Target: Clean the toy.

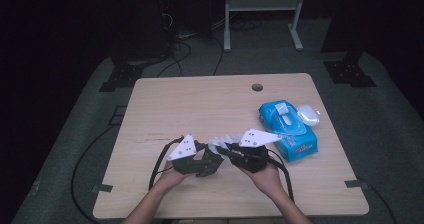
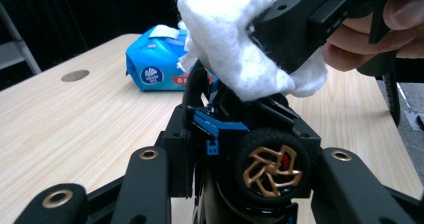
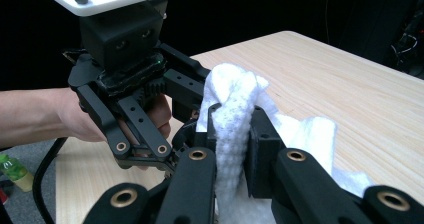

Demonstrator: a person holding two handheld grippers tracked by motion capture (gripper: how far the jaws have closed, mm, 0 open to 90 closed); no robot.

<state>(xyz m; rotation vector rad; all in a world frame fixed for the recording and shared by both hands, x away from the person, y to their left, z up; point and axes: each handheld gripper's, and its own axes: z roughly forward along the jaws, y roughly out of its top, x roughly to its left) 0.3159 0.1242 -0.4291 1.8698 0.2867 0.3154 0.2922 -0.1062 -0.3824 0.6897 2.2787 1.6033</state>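
Surface (image 1: pixel 200 104) of pale wood grain, rounded corners, a round cable hole well beyond both tools. Pack of wet wipes (image 1: pixel 289 129), blue glossy plastic, soft pillow shape, lies off to the outer side of the right tool; a clear lid-like piece rests at its far corner.

Left tool (image 1: pixel 207 159): jaws clamped on a toy car (image 2: pixel 260 159), black body with blue trim, held low between the jaws. Rubber tyre, bronze spoked wheel hub, hard moulded plastic, angular.

Right tool (image 3: pixel 235 149): jaws pressed together on a white wipe (image 3: pixel 232 114), bunched into a thick fold that stands up between the pads. Fabric looks soft, dimpled, slightly fleecy, with loose tails trailing below the jaws.

Step in hand, as I judge it: wiping the car. The wipe (image 2: pixel 235 44) sits against the car's upper edge, just above the left tool's jaws; the two tools meet tip to tip over the near half of the surface.

Next move likely calls for dragging the wad across the bodywork with light pressure, the left tool gripping firmly so the car does not twist.
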